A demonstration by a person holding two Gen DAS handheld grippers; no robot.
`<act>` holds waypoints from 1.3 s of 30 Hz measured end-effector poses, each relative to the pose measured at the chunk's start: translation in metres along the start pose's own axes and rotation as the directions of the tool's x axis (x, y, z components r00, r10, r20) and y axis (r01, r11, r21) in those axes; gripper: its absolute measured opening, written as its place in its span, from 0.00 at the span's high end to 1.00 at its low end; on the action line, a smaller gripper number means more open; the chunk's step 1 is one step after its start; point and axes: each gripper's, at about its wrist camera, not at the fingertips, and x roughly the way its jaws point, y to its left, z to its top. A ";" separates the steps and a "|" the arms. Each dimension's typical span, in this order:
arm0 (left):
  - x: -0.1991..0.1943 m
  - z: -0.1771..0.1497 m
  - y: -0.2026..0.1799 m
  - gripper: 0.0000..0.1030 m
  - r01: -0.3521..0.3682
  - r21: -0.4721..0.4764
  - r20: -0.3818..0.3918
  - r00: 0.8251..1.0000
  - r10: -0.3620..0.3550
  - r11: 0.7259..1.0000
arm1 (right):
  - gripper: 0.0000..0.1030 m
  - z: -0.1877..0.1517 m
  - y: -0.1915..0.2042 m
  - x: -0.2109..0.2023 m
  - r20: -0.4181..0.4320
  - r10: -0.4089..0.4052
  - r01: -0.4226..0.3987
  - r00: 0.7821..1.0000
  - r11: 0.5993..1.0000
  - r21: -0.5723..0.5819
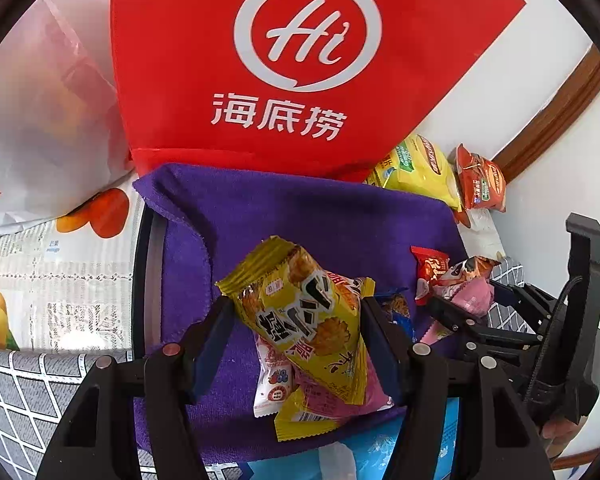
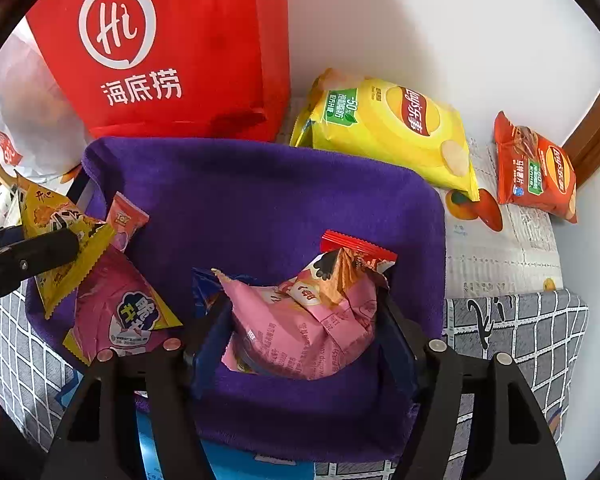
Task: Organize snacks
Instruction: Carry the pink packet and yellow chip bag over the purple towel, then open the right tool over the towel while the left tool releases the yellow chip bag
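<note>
My left gripper [image 1: 296, 320] is shut on a yellow snack packet [image 1: 304, 312] and holds it above a purple towel [image 1: 284, 216] that lines a tray. Under it lie a white packet [image 1: 270, 384] and a pink packet [image 1: 340, 400]. My right gripper [image 2: 304, 320] is shut on a pink snack packet [image 2: 300, 332] above the same purple towel [image 2: 260, 200]. A red packet [image 2: 356, 246] sits just behind it. In the right wrist view the left gripper's finger [image 2: 32, 256] holds the yellow packet [image 2: 60, 232] at the left, above a magenta packet [image 2: 120, 312].
A red bag [image 1: 260, 60] stands behind the towel. A yellow chip bag [image 2: 392, 132] and an orange-red chip bag [image 2: 536, 172] lie at the back right by the white wall. A white plastic bag [image 1: 40, 128] sits at the left. The table has a checked cloth [image 2: 520, 332].
</note>
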 end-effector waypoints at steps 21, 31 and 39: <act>0.004 0.001 0.002 0.39 0.008 0.006 -0.021 1.000 -0.008 1.000 | 0.24 0.002 -0.001 -0.015 0.035 0.059 -0.060 0.998 0.998 0.036; 0.000 0.000 -0.002 0.38 0.038 0.017 -0.025 0.999 -0.038 0.999 | 0.24 0.004 0.001 -0.044 0.138 0.071 -0.076 0.988 0.997 0.029; -0.015 0.001 0.000 0.31 0.071 0.000 0.029 0.997 -0.071 0.997 | 0.24 0.004 -0.004 -0.053 0.177 0.082 -0.092 0.981 0.995 0.050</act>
